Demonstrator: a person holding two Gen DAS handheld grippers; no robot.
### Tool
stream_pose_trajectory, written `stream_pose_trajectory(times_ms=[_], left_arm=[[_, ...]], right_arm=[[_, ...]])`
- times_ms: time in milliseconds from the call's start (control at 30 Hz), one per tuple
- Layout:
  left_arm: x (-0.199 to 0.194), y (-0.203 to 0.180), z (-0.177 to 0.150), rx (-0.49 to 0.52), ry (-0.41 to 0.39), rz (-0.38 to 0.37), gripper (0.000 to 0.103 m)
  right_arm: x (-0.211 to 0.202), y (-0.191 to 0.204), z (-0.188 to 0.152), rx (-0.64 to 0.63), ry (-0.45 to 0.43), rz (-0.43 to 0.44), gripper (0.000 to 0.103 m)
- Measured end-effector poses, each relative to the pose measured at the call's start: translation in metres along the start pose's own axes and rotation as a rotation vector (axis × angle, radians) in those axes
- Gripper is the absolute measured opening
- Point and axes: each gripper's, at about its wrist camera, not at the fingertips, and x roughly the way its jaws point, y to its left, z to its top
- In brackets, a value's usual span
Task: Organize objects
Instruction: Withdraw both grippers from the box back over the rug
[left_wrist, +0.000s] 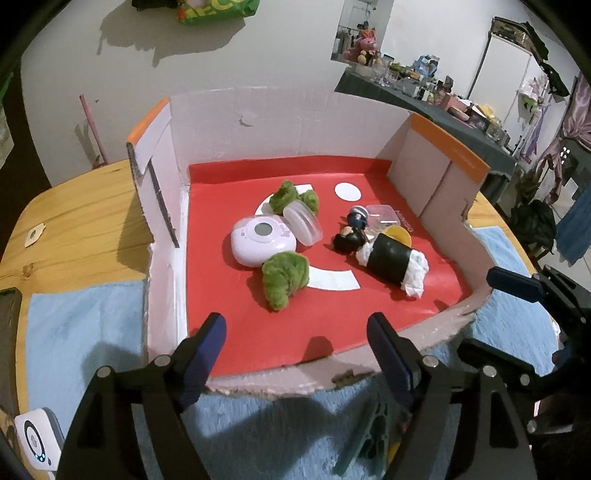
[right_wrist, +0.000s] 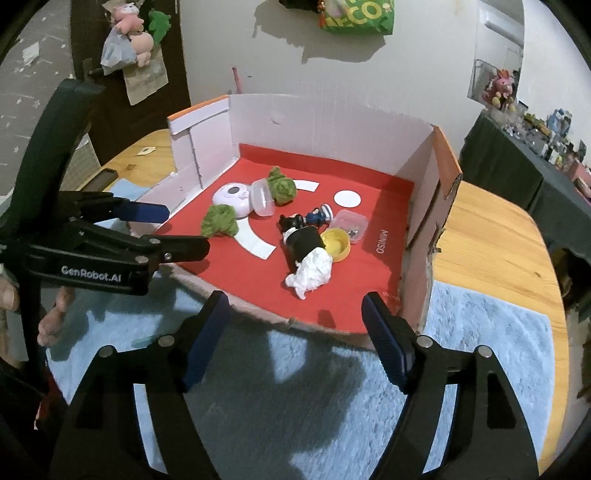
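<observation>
An open cardboard box (left_wrist: 162, 280) with a red floor holds the objects. Inside lie two green plush pieces (left_wrist: 284, 278), a pale round gadget (left_wrist: 262, 240), a clear round case (left_wrist: 303, 223), two small figurines (left_wrist: 352, 230), a black-and-white rice-roll plush (left_wrist: 393, 264), a yellow lid (right_wrist: 336, 243) and a clear square tub (right_wrist: 349, 225). My left gripper (left_wrist: 295, 325) hovers open over the box's near edge, nothing between its fingers. My right gripper (right_wrist: 295, 304) is open and empty too, near the front wall. Each shows in the other's view: left gripper (right_wrist: 186, 229), right gripper (left_wrist: 474, 312).
The box stands on a blue towel (right_wrist: 480, 332) over a wooden table (left_wrist: 81, 221). A white device (left_wrist: 35, 439) lies at the towel's near left corner and a teal clip (left_wrist: 369, 439) lies under my left gripper. A hand (right_wrist: 51, 325) shows at left.
</observation>
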Motion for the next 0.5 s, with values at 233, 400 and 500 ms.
stream_pose_trajectory(times_ms=[233, 400, 500], left_arm=[[-0.007, -0.003, -0.009, 0.012, -0.009, 0.006, 0.086], [-0.016, -0.009, -0.016, 0.037, -0.031, 0.023, 0.092], [-0.020, -0.011, -0.019, 0.043, -0.042, 0.029, 0.093]], right_arm=[[-0.008, 0.009, -0.009, -0.018, 0.000, -0.005, 0.080], [-0.013, 0.016, -0.017, -0.035, 0.003, -0.002, 0.084], [-0.016, 0.021, -0.023, -0.047, 0.008, 0.005, 0.084]])
